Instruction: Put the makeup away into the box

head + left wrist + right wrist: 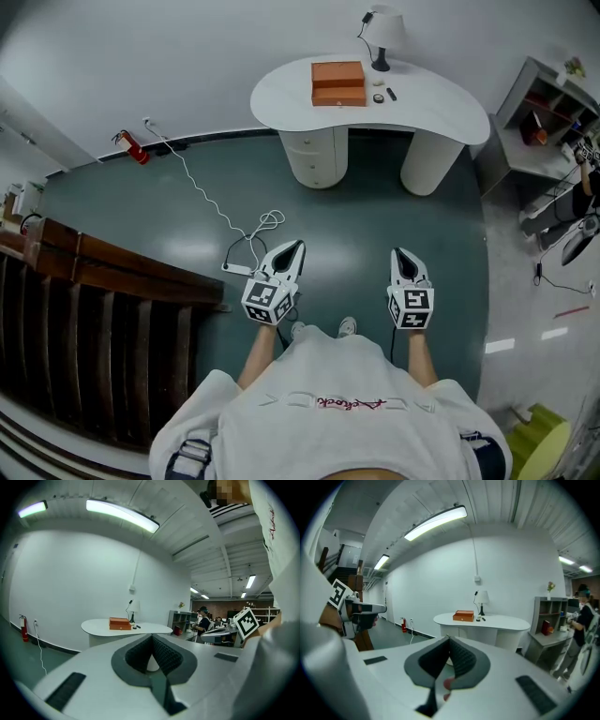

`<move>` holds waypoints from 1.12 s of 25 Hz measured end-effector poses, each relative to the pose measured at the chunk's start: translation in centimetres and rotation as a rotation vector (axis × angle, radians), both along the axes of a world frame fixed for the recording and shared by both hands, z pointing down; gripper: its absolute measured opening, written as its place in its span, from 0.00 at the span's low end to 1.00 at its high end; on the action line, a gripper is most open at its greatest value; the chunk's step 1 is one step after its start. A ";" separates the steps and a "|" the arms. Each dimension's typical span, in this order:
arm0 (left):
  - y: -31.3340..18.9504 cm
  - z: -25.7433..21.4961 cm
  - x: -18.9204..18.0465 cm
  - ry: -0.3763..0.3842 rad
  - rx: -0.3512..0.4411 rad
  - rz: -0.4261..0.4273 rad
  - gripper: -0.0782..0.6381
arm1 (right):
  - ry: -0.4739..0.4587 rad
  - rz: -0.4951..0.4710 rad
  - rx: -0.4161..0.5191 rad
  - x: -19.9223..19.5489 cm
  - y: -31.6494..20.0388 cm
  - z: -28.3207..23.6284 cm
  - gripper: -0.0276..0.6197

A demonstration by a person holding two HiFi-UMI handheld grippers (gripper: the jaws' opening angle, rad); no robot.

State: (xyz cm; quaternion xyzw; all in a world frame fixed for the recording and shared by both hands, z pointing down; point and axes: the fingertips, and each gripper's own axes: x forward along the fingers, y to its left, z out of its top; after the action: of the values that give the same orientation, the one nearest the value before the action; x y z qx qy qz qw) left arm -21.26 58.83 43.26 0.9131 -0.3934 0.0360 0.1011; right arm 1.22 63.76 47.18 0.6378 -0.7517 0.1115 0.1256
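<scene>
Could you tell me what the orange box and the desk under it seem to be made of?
The orange box looks like wood or leather-look board: flat, matte orange-brown faces; too far to tell which. The desk seems painted or laminated board: smooth, uniform white top, rounded edge.

Distant orange box (338, 82), small makeup items (379, 97) beside

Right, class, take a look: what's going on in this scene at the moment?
A person stands on the green floor, some way back from a white desk, holding the left gripper and right gripper out in front, both shut and empty. On the desk sit an orange box, a lamp and a couple of small items beside the box, probably the makeup. Nothing has been picked up yet.
</scene>
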 end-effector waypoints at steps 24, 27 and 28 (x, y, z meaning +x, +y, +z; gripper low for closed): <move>-2.7 2.2 2.3 0.032 -0.010 -0.044 0.12 | 0.029 -0.069 -0.042 1.7 -2.9 2.8 0.07; -4.5 2.5 2.6 0.036 -0.010 -0.041 0.12 | 0.038 -0.071 -0.037 1.8 -4.9 2.7 0.07; -5.3 2.6 2.6 0.037 -0.010 -0.041 0.12 | 0.042 -0.070 -0.036 1.9 -5.6 2.7 0.08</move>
State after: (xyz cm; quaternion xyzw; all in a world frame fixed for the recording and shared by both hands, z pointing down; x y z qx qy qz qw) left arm -18.64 53.57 45.81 0.9049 -0.4098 0.0190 0.1135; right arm 3.11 58.14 49.87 0.6108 -0.7688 0.1070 0.1565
